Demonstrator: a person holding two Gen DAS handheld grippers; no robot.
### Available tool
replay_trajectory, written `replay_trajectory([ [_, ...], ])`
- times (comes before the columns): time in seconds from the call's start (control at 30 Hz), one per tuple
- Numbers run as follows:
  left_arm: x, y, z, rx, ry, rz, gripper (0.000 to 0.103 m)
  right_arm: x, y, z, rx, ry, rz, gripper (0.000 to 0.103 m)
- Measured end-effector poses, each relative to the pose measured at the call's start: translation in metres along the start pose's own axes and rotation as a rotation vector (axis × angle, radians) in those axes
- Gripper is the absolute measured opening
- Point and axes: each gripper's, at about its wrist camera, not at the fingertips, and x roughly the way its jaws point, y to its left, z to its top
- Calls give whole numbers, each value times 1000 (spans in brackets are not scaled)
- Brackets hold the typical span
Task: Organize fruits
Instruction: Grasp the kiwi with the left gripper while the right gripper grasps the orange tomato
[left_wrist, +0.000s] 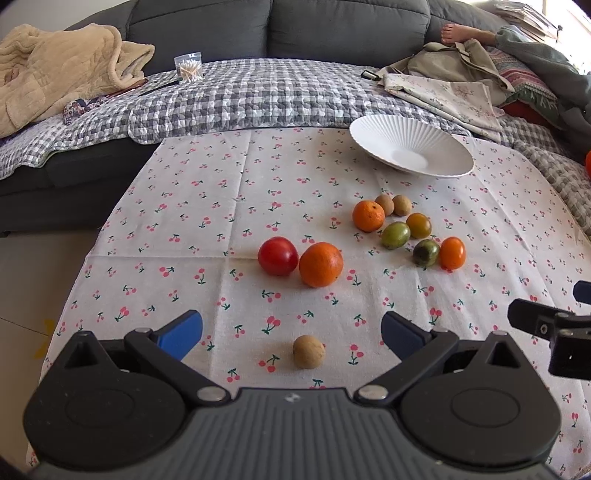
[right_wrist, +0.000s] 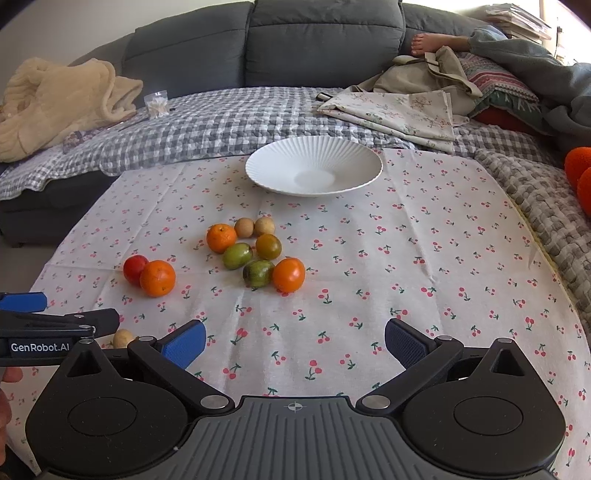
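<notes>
An empty white ribbed bowl (left_wrist: 412, 151) (right_wrist: 314, 166) stands at the far side of the cherry-print cloth (left_wrist: 221, 206) (right_wrist: 424, 258). On the cloth lie a red tomato (left_wrist: 277, 256) (right_wrist: 135, 268), two oranges (left_wrist: 320, 264) (right_wrist: 157, 278) (left_wrist: 368, 216) (right_wrist: 221, 238), an orange tomato (left_wrist: 452, 253) (right_wrist: 289, 274), several green fruits (left_wrist: 395, 235) (right_wrist: 237, 255) and two small brown fruits (left_wrist: 402, 205) (right_wrist: 264, 226). Another brown fruit (left_wrist: 308, 351) (right_wrist: 123, 338) lies between the fingers of my open left gripper (left_wrist: 291, 334). My right gripper (right_wrist: 295, 343) is open and empty over bare cloth.
A grey sofa with a checked quilt (left_wrist: 258, 96) (right_wrist: 221, 122) lies behind the cloth. A beige blanket (left_wrist: 55, 70) is at the left, folded cloths and cushions (right_wrist: 406, 107) at the right, a cotton-swab box (left_wrist: 188, 68) at the back. A bare foot (right_wrist: 424, 40) rests on the sofa.
</notes>
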Motion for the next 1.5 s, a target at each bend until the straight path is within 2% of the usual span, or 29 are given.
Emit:
replay_trajectory([
  [0.33,20,24,-2,-76,52,8,100,19,-15,2,47,16,34,102],
  [0.4,22,23,-5,-70,64,-17,99,22,-17,4,60,17,48,102],
  [0.5,27,17,-13,-48,95,-58,92,26,-19,8,66,3,60,100],
  [0.67,39,6,-22,-5,136,-85,73,40,-15,11,24,-7,60,90],
  [0.7,41,5,-23,1,137,-82,71,44,-14,11,17,-4,65,86],
  [0.77,46,4,-25,2,145,-84,57,52,-14,12,10,5,80,79],
  [0.8,48,4,-26,0,153,-91,54,56,-15,12,8,10,86,74],
  [0.83,49,4,-27,1,150,-92,52,61,-15,13,5,15,91,69],
  [0.9,48,1,-27,24,126,-89,44,69,-14,15,-5,18,99,66],
  [1.03,49,1,-26,33,114,-103,24,84,-10,22,-34,9,123,60],
  [1.23,47,2,-24,26,108,-133,23,108,-10,24,-57,35,131,44],
  [1.5,45,1,-21,31,86,-154,23,120,-7,25,-84,31,153,39],
])
